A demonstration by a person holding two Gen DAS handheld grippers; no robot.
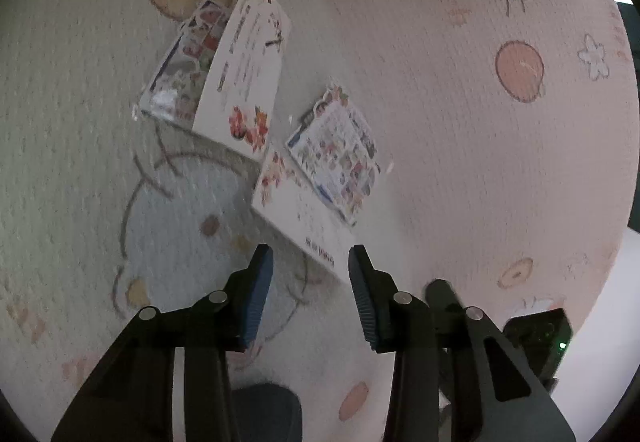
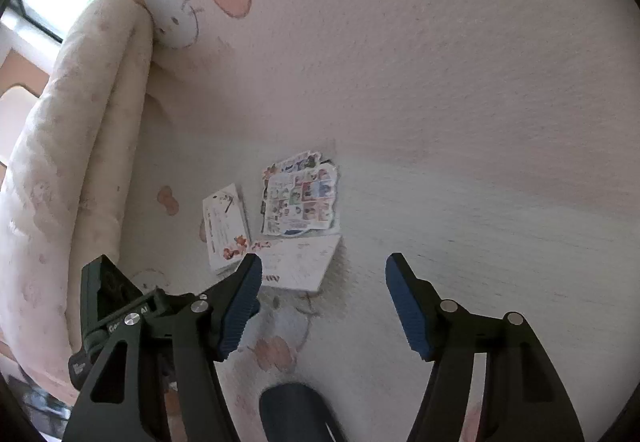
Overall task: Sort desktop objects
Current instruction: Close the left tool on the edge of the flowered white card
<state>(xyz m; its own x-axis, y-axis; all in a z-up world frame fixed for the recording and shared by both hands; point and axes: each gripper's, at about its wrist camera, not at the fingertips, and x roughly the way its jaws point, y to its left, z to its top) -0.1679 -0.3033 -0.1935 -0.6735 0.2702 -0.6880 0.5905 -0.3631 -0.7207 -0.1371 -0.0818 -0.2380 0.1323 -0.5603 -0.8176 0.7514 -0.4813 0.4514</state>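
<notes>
On the cartoon-printed blanket (image 1: pixel 420 90), a sticker sheet (image 1: pixel 186 62) and white card (image 1: pixel 248 70) overlap at ten o'clock in the left wrist view, wide bare blanket around them. At centre a second white card (image 1: pixel 304 218) sits under another sticker sheet (image 1: pixel 340 150), its near corner just ahead of the left tongs (image 1: pixel 310 262), apart and empty. The right tongs (image 2: pixel 324 274) stand wide, nothing between; the blanket's rolled edge (image 2: pixel 80 146) rises at nine o'clock.
</notes>
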